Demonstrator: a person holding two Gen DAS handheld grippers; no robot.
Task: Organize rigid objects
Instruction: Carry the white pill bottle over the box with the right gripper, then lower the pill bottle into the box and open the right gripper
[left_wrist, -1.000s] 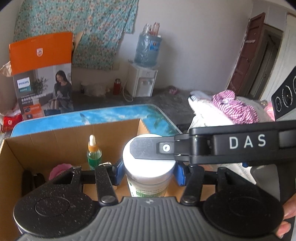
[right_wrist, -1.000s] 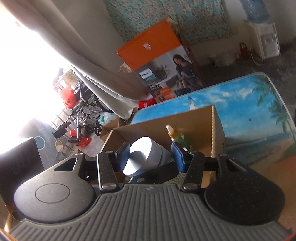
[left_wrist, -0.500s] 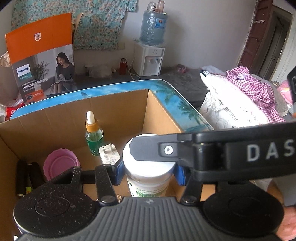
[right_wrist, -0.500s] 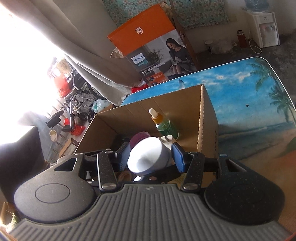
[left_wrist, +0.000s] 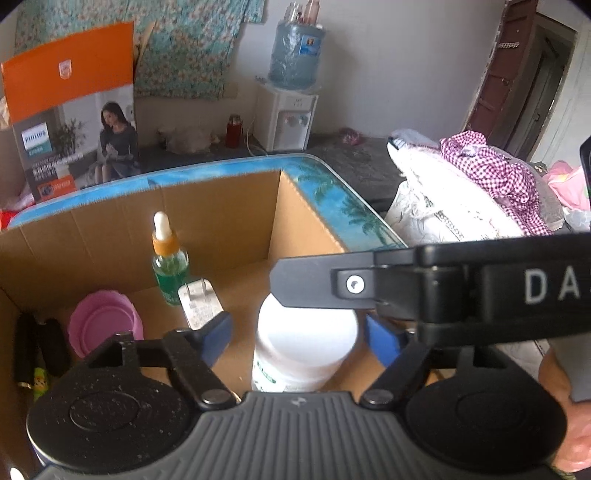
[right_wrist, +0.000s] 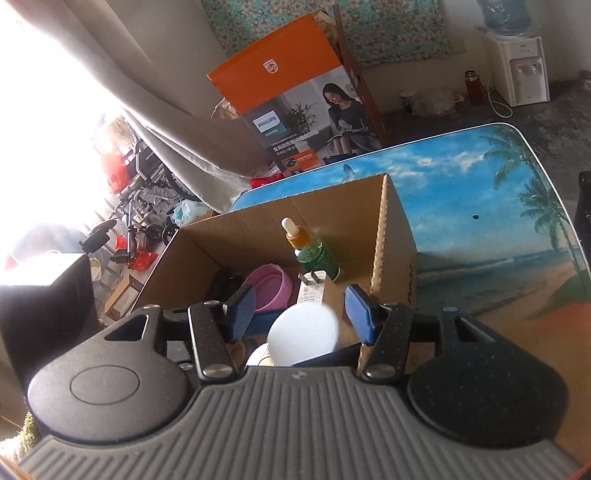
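A white-lidded jar with a green label (left_wrist: 304, 347) stands in the near right part of the cardboard box (left_wrist: 229, 218). My left gripper (left_wrist: 299, 336) is open, its blue pads apart on either side of the jar. My right gripper (right_wrist: 301, 308) is also open around the same jar (right_wrist: 303, 334), and one of its black fingers (left_wrist: 332, 282) crosses over the lid in the left wrist view. In the box stand a green dropper bottle (left_wrist: 168, 262), a white plug adapter (left_wrist: 199, 301), a pink bowl (left_wrist: 103, 325) and dark items at the left wall.
The box (right_wrist: 395, 236) sits on a table with a beach print (right_wrist: 480, 206). An orange Philips carton (right_wrist: 295, 96) stands behind it. A water dispenser (left_wrist: 288, 110) is by the far wall. Clothes (left_wrist: 480, 184) are piled at the right.
Both grippers held the jar and lowered it into the box; both have now opened, and the jar rests inside.
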